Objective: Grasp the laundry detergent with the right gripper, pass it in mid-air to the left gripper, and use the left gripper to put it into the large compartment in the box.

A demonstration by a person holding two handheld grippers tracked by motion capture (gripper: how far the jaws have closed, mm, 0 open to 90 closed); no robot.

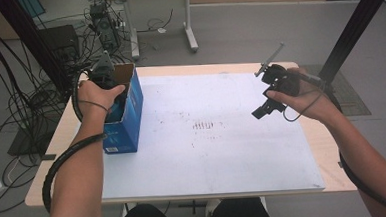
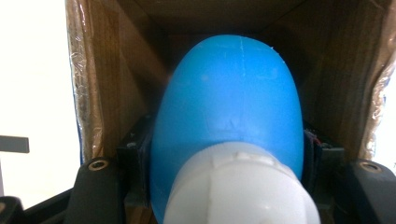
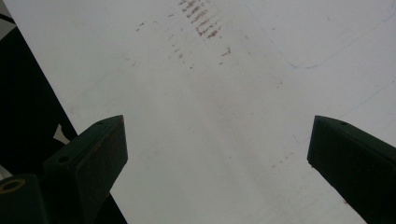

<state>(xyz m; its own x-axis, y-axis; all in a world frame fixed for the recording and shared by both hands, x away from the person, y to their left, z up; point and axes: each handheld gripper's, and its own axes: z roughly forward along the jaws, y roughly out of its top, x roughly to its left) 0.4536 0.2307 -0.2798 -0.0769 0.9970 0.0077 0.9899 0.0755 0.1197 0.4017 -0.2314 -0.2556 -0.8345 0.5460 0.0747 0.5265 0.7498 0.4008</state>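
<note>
Gripping blue bottle (image 2: 229,107) inside box (image 1: 131,109)

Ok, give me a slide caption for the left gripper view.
Left gripper shut on a blue bottle with a white cap, inside a cardboard box.

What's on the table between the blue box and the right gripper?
In the high view, nothing but the bare white mat with faint brown marks lies between the blue box and the right gripper.
</note>
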